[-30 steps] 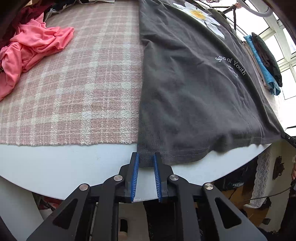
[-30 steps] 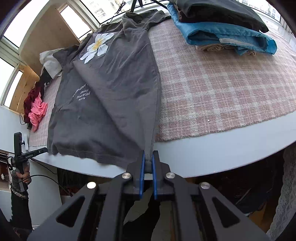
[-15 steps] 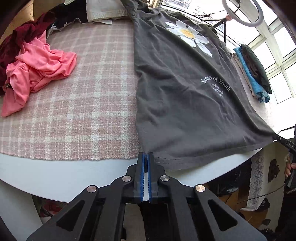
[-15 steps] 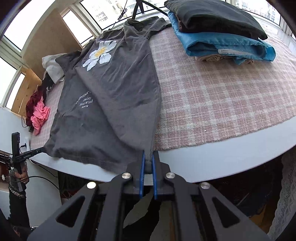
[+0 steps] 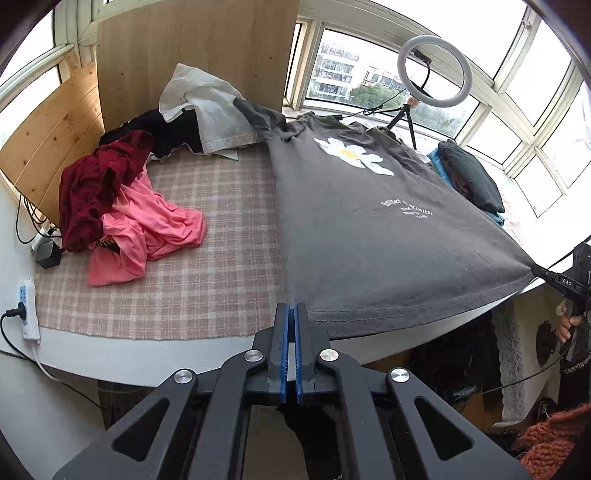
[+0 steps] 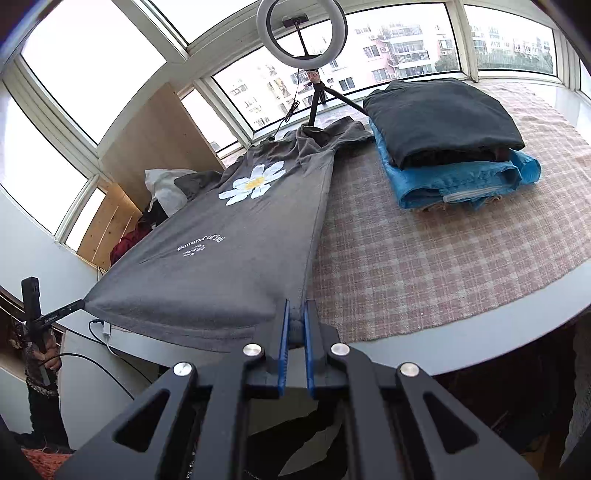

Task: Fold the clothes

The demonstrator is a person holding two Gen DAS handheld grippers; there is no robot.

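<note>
A dark grey T-shirt [image 5: 369, 236] with a white daisy print and white lettering is stretched taut above the pink checked cloth. My left gripper [image 5: 290, 314] is shut on its bottom-left hem corner. My right gripper [image 6: 294, 317] is shut on the bottom-right hem corner; the shirt also shows in the right wrist view [image 6: 236, 258]. The hem is lifted off the table edge while the collar end rests near the window. The right gripper shows at the far right of the left wrist view [image 5: 543, 273], the left one at the left of the right wrist view [image 6: 74, 306].
A pile of pink [image 5: 147, 229], dark red [image 5: 99, 184], black and white clothes lies at the left. A folded stack of black [image 6: 439, 122] and blue [image 6: 461, 181] garments sits at the right. A ring light on a tripod [image 6: 303, 33] stands at the back. A power strip [image 5: 26, 306] lies at the left table edge.
My left gripper closed on the hem corner. Both grippers then rose and pulled apart, lifting the hem and stretching the shirt flat.
</note>
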